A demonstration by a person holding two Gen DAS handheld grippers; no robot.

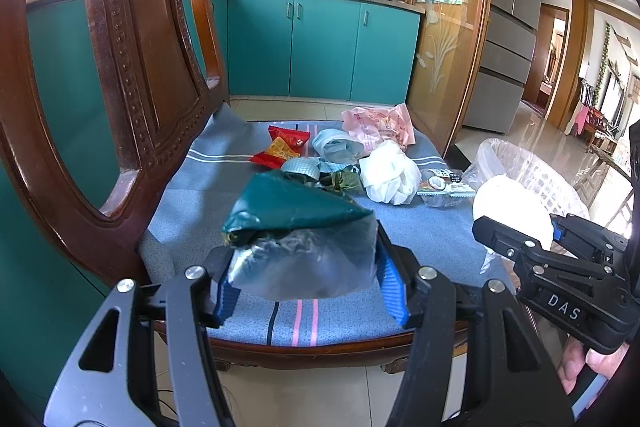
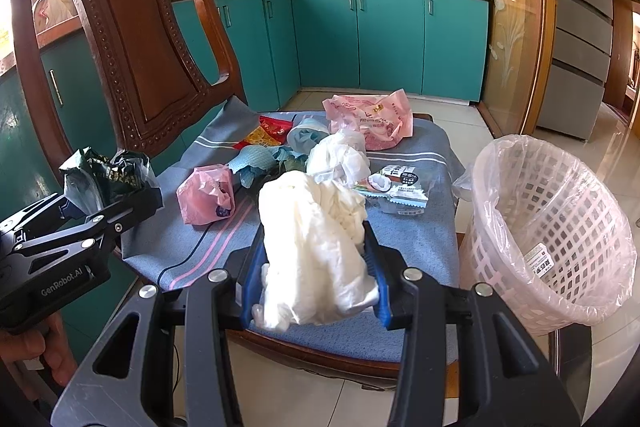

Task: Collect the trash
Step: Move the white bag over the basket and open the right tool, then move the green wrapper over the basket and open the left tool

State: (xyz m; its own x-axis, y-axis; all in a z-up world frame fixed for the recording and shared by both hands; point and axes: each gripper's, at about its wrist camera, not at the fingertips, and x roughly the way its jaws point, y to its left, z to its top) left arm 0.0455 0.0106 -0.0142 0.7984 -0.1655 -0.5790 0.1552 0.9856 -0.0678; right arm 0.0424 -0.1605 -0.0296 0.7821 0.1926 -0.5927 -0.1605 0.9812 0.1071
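Both my grippers carry trash above the chair seat (image 1: 192,183).
Left gripper (image 1: 304,267) jaws pinch a green wrapper (image 1: 296,211), tip pointing right; only the right view shows the pink bag (image 2: 206,193). Right gripper (image 2: 316,271) jaws pinch white tissue (image 2: 316,227) lengthwise beside the basket (image 2: 560,227).

Wooden chair (image 2: 132,39), blue cloth (image 2: 424,227) on seat, wrappers (image 2: 372,121) and crumpled bags (image 2: 340,159) atop
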